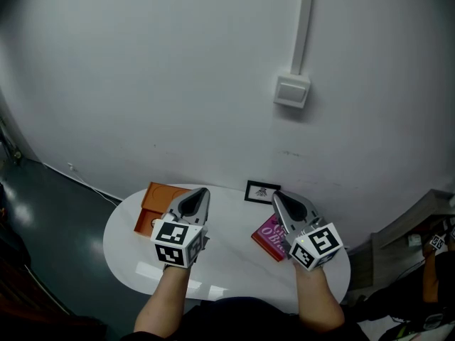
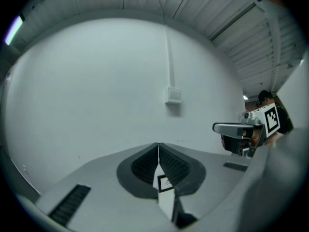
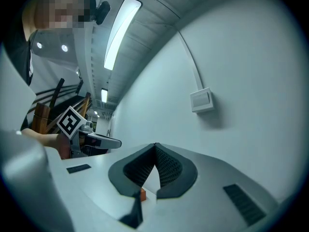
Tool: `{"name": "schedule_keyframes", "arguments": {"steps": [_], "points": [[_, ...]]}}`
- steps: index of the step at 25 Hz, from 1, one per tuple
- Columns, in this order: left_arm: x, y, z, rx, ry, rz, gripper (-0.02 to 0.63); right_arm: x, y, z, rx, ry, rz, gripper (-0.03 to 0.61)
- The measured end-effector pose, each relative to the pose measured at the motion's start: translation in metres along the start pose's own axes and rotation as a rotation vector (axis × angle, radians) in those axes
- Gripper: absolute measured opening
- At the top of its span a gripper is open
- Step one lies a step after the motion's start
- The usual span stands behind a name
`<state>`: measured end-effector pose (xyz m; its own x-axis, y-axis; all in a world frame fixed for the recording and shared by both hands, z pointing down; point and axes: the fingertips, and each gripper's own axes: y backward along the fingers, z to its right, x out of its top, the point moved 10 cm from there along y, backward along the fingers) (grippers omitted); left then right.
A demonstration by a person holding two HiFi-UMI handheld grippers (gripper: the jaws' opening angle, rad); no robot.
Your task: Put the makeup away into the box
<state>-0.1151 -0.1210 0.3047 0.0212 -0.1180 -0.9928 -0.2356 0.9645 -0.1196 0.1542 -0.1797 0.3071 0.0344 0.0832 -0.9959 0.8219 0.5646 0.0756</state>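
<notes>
From the head view, my two grippers hover over a white oval table (image 1: 234, 265) set against a pale wall. My left gripper (image 1: 201, 192) hangs in front of an orange rectangular box (image 1: 151, 206) that lies at the table's left side. My right gripper (image 1: 278, 197) sits above a flat magenta packet with pale lettering (image 1: 268, 239), which lies on the table well apart from the box. A small black-framed white card (image 1: 261, 191) rests near the far edge, between the two gripper tips. A grey wall switch box (image 1: 292, 91) is mounted higher up.

In the left gripper view, my jaws are pressed together with nothing between the pads (image 2: 147, 164). The framed card shows through the gap below them, and my right gripper is at the right edge.

In the right gripper view, those jaws are also pressed together and hold nothing. A corner of the orange box peeks out below them, and my left gripper is off to the left.
</notes>
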Motion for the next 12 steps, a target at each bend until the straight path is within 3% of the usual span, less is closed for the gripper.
{"name": "schedule_keyframes", "arguments": {"steps": [12], "points": [[-0.0019,0.0044,-0.0055,0.006,0.009,0.001,0.015,0.0023,-0.0053,-0.0067,0.006,-0.015,0.009,0.034]]}}
